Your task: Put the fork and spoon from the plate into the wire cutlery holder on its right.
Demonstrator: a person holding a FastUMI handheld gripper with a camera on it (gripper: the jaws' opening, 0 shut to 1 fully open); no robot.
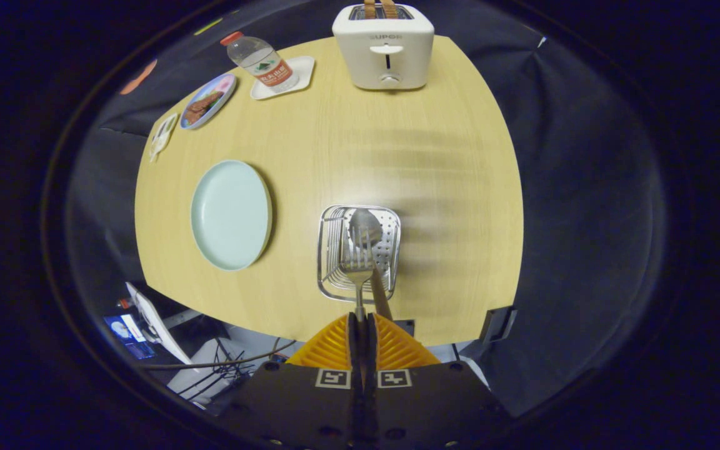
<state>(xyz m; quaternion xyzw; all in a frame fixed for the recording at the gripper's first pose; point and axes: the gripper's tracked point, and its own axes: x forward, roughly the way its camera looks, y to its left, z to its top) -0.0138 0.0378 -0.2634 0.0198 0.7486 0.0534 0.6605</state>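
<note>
1. Orange ribbed fingers [335,344] of the gripper [360,325] are sitting nearest the lens, pressed together on the thin steel handle of the fork [359,272], so the gripper is clamping the fork.
2. Its long axis is running straight ahead from the fingertips, tines leading, and the head is hanging directly over the wire cutlery holder [329,250].
3. Inside that holder the spoon [365,226] is already lying, its polished bowl toward the far side and its handle slanting back beside the fork's shaft; whether fork and spoon are touching is unclear.
4. Holder walls are looking like shiny chrome wire, with a perforated metal panel on the right.
5. Left of the holder, well apart, the pale green plate [230,214] is sitting bare, smooth and glazed, on the light wood-grain table [447,187].
6. Judging from this, the coming move is a lowering and release of the fork.
</note>
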